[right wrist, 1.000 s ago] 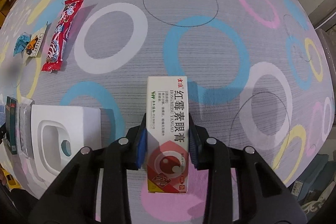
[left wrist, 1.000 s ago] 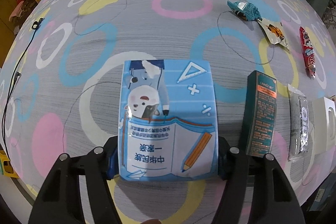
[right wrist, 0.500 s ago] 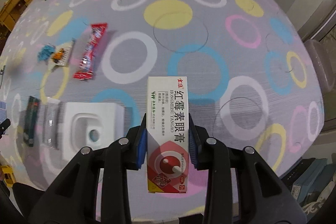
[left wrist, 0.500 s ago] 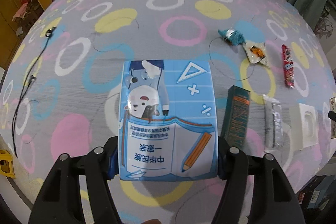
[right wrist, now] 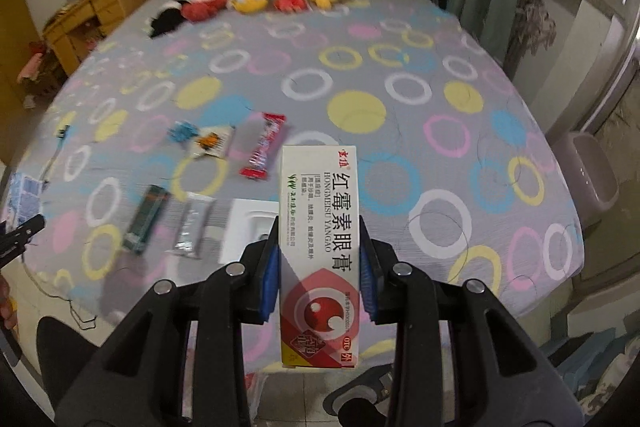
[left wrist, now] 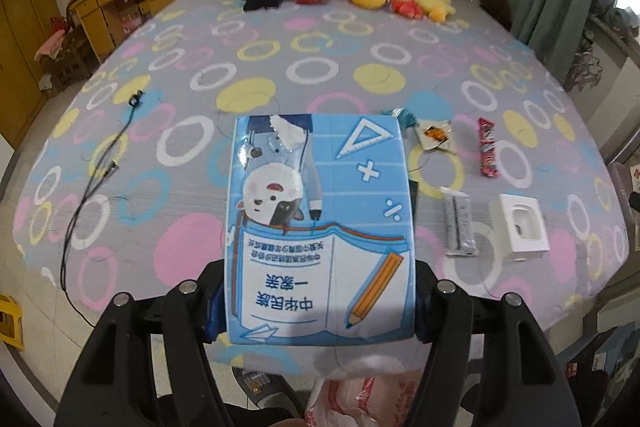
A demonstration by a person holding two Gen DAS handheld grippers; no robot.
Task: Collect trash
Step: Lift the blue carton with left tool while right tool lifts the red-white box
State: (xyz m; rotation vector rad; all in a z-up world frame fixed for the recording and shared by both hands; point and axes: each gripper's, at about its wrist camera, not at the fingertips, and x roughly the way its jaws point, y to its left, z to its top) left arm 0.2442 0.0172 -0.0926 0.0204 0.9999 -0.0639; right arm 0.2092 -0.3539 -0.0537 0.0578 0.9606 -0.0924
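**Left-wrist view: both claws carry packaging above the bed**

Left-wrist view shows the left claw (left wrist: 320, 301) pinching a blue cartoon carton (left wrist: 320, 227) by its sides, above the near edge of the bed (left wrist: 280, 99). A white plastic bag (left wrist: 352, 395) lies below it, nearest the camera. To the right on the bed lie a red wrapper (left wrist: 488, 149), a silver sachet (left wrist: 460, 223) and a white box (left wrist: 522, 227). The right claw (right wrist: 319, 281) grips an ointment box (right wrist: 319, 251) above the bed's near edge.
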